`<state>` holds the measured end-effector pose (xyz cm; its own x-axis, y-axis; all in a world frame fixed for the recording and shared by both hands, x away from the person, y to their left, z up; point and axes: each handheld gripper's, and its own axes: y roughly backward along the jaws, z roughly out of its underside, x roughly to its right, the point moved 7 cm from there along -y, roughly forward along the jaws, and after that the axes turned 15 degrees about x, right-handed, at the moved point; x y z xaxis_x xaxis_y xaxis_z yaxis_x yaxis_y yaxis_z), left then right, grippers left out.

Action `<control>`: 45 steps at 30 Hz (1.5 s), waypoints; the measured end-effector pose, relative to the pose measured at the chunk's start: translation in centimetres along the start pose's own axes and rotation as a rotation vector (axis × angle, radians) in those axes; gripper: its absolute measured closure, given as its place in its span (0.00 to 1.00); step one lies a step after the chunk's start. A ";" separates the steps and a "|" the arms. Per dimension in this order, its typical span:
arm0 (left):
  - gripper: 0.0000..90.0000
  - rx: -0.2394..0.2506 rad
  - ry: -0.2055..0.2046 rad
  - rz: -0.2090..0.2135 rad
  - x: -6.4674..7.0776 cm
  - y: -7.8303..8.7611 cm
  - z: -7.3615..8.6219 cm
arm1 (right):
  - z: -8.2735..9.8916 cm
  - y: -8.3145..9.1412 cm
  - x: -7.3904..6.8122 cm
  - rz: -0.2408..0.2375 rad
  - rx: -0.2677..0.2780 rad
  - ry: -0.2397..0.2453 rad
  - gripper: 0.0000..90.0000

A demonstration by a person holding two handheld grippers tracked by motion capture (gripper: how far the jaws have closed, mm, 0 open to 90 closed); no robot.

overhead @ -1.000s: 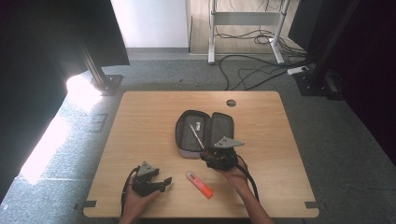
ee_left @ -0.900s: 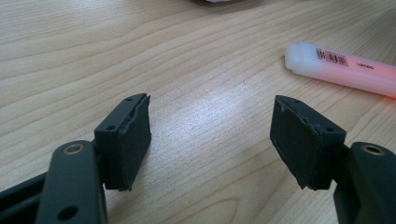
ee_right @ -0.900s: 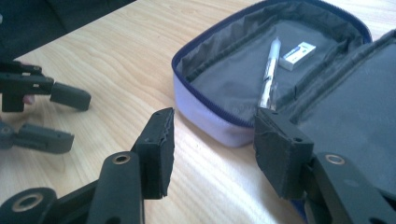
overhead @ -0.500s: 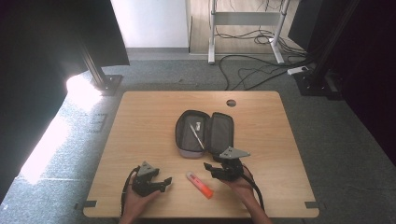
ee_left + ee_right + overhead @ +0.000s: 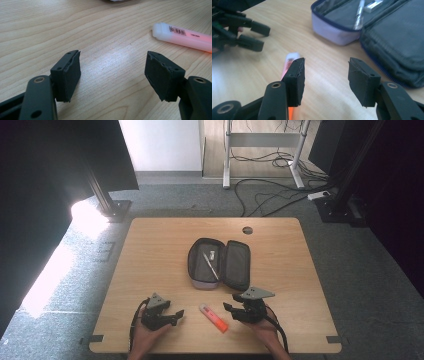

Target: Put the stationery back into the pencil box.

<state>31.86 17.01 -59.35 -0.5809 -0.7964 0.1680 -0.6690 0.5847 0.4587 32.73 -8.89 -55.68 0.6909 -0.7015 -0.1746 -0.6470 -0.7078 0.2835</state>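
High view: we find highlighter [image 5: 214, 318] lower centre on desk [image 5: 150, 250], between left gripper [image 5: 172, 315] and right gripper [image 5: 230, 308]; both fingers open, empty. We advise right straddling barrel squarely before closing.

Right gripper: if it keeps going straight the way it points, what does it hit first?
Probably bare table: the right gripper is open with wood ahead between its fingers. The highlighter sits just off-line behind one finger; the pencil case lies beyond. Depth unclear.
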 end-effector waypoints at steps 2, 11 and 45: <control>0.32 0.000 -0.001 -0.001 0.0 0.0 0.0 | 0.5 0.3 -0.3 -0.005 -0.007 0.004 0.52; 0.32 0.000 -0.001 -0.001 0.0 0.0 0.0 | 1.4 0.9 -1.0 -0.015 -0.010 0.000 0.53; 0.32 -0.002 -0.006 -0.002 0.0 0.0 0.0 | 3.9 -2.4 -5.0 -0.069 -0.132 0.083 0.66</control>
<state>31.85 16.98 -59.37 -0.5822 -0.7969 0.1614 -0.6695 0.5825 0.4610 29.57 -3.99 -59.17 0.7598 -0.6388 -0.1208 -0.5533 -0.7329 0.3959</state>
